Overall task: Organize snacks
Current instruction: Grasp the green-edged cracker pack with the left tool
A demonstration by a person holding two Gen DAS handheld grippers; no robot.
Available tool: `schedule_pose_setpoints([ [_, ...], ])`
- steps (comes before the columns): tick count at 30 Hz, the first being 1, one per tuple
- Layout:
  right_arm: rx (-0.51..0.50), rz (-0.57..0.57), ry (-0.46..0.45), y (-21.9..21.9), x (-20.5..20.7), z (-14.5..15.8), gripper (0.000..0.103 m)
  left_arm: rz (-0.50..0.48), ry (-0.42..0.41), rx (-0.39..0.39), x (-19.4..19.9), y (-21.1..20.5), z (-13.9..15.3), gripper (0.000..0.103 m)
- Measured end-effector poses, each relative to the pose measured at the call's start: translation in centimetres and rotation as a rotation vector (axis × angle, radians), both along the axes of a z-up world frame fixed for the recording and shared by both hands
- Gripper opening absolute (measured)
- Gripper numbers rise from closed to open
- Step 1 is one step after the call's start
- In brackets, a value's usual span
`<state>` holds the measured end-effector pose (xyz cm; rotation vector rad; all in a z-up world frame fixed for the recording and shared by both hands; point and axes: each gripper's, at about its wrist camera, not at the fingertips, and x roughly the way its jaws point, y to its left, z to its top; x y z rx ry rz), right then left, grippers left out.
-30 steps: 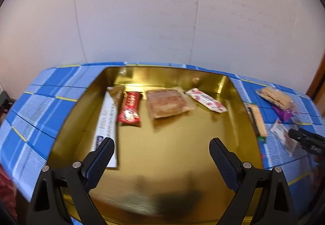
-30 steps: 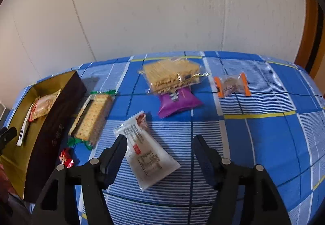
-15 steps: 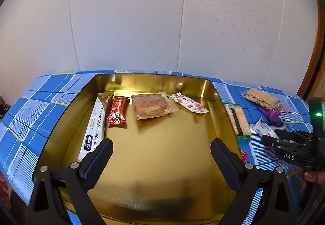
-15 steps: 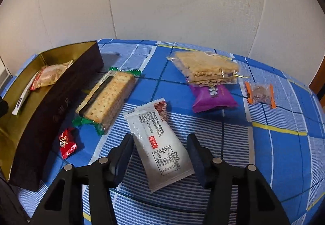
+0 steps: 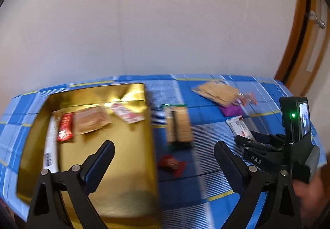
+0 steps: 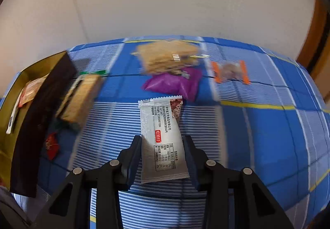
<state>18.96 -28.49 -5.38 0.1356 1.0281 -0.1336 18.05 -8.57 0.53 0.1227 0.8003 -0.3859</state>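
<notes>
A gold-lined box (image 5: 132, 146) on the blue checked cloth holds several snack packs, among them a red one (image 5: 65, 129). My left gripper (image 5: 164, 159) is open and empty, hovering over the box's right wall. My right gripper (image 6: 163, 152) is shut on a white snack packet (image 6: 163, 136), its fingers pressing both long sides; it also shows in the left wrist view (image 5: 240, 128). A cracker pack with green ends (image 6: 81, 99), a small red candy (image 6: 51, 144), a purple pouch (image 6: 175, 83), a clear cracker bag (image 6: 169, 56) and an orange-ended sweet (image 6: 230, 71) lie on the cloth.
The dark outer wall of the box (image 6: 37, 117) stands left of the loose snacks. A white wall runs behind the table. A wooden door frame (image 5: 299, 32) is at the right. Striped cloth (image 6: 268, 136) lies bare to the right of the right gripper.
My right gripper has closed its fingers onto the white packet. My left gripper has swung right, from over the box's middle to its right wall. Both views are motion-blurred.
</notes>
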Motion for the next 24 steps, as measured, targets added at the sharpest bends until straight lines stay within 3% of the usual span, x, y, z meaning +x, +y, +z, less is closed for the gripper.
schedule_pose_setpoints([
  [4, 0.056, -0.066, 0.006, -2.3, -0.8, 0.1, 0.041, -0.027, 0.058, 0.053, 1.7, -3.9, -1.3, 0.098],
  [11, 0.138, -0.125, 0.004, -5.1, -2.1, 0.3, 0.041, -0.034, 0.081, 0.193, 4.5, -8.5, -4.1, 0.096],
  [16, 0.187, -0.149, -0.004, -6.3, -2.7, 0.3, 0.042, -0.023, 0.139, 0.228, 5.9, -9.4, -5.5, 0.076],
  [20, 0.192, -0.152, -0.004, -6.3, -2.8, 0.3, 0.042, 0.015, 0.176, 0.234, 7.3, -9.5, -6.3, 0.073],
  [22, 0.19, -0.153, -0.002, -6.3, -2.6, 0.3, 0.042, 0.017, 0.198, 0.239, 7.8, -9.5, -6.7, 0.062],
  [24, 0.197, -0.157, -0.003, -6.4, -2.6, 0.3, 0.042, 0.018, 0.178, 0.272, 7.8, -9.8, -6.9, 0.059],
])
